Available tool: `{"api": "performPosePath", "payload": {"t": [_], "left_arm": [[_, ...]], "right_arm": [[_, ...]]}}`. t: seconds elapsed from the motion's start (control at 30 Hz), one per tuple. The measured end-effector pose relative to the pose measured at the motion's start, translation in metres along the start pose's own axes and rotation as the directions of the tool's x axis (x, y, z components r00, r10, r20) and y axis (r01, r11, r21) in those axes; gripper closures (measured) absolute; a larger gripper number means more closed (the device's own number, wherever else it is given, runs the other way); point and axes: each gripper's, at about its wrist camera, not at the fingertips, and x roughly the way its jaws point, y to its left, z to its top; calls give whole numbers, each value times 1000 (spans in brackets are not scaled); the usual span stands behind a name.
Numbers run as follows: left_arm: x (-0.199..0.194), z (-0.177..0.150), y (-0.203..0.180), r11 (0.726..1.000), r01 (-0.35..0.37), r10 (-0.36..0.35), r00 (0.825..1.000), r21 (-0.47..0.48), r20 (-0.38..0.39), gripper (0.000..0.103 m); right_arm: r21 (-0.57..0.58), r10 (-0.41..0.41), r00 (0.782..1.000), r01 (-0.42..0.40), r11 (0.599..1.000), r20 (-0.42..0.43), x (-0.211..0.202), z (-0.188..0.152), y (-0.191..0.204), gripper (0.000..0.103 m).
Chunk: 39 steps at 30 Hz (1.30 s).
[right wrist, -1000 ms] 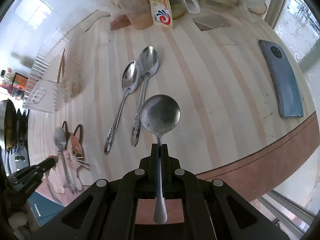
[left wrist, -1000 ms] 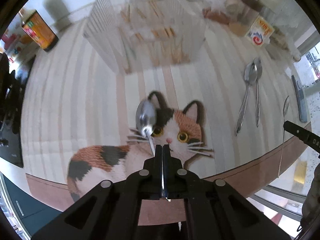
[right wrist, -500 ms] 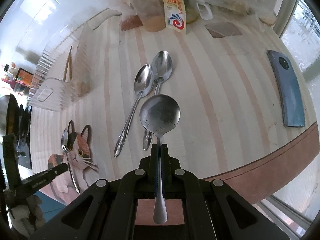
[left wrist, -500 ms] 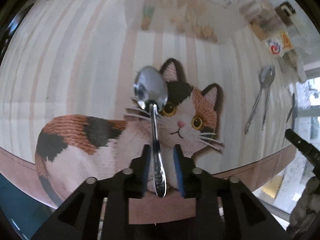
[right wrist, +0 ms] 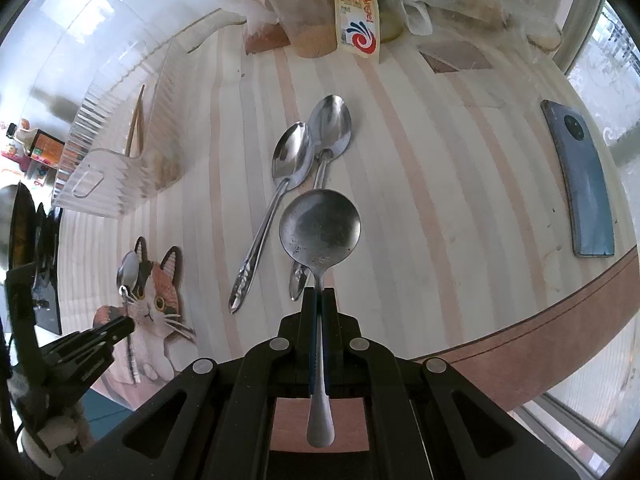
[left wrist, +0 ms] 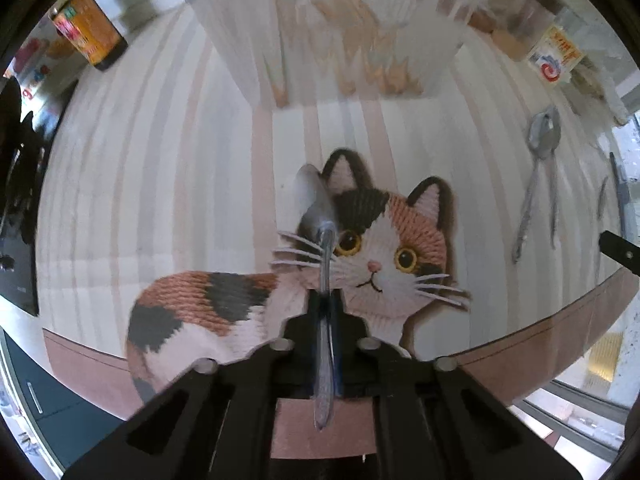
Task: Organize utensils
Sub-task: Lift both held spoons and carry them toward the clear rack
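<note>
My left gripper [left wrist: 326,300] is shut on the handle of a steel spoon [left wrist: 316,208], held tilted above the cat-shaped mat [left wrist: 384,240]. My right gripper [right wrist: 319,296] is shut on a round-bowled steel spoon [right wrist: 320,232], held above the striped table. Two more steel spoons [right wrist: 296,160] lie side by side on the table just beyond it; they show far right in the left wrist view [left wrist: 540,152]. A clear ribbed organizer box [left wrist: 332,28] stands beyond the mat, with chopsticks inside [right wrist: 134,124]. The left gripper [right wrist: 124,326] and its spoon [right wrist: 128,276] show at lower left in the right wrist view.
A dark sauce bottle [left wrist: 88,28] stands at far left. Jars and a seasoning packet [right wrist: 356,20] line the back. A blue phone [right wrist: 580,180] lies at right. The table's brown front edge [right wrist: 540,328] runs close below both grippers.
The left gripper was shut on the spoon, opened around it on the cat mat, and is now shut on it again, with the spoon raised and tilted. The right gripper shifted slightly, still holding its spoon.
</note>
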Motion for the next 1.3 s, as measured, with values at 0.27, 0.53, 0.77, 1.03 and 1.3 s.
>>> {"api": "performPosePath", "payload": {"t": [0.27,0.53,0.77,1.03,1.3], "left_arm": [[-23,8,16,995,96,-95,995,-35,37,102],[25,6,13,989,129,-134,988,-70,-75,87],[19,16,-6,1000,22,-22,999,14,-26,99],[-18,1,-2,1000,14,-14,999,-3,30,99],[-93,2,23,997,50,-40,987,-59,156,99]], "right_arm": [[-26,-2,1000,3,1000,6,-6,6,9,101],[-60,-7,1000,6,998,-3,-3,9,23,101],[-59,-7,1000,6,998,-11,0,8,24,101],[-43,-4,1000,4,999,-4,-4,8,15,101],[-40,17,1000,-17,999,14,-15,16,16,101]]}}
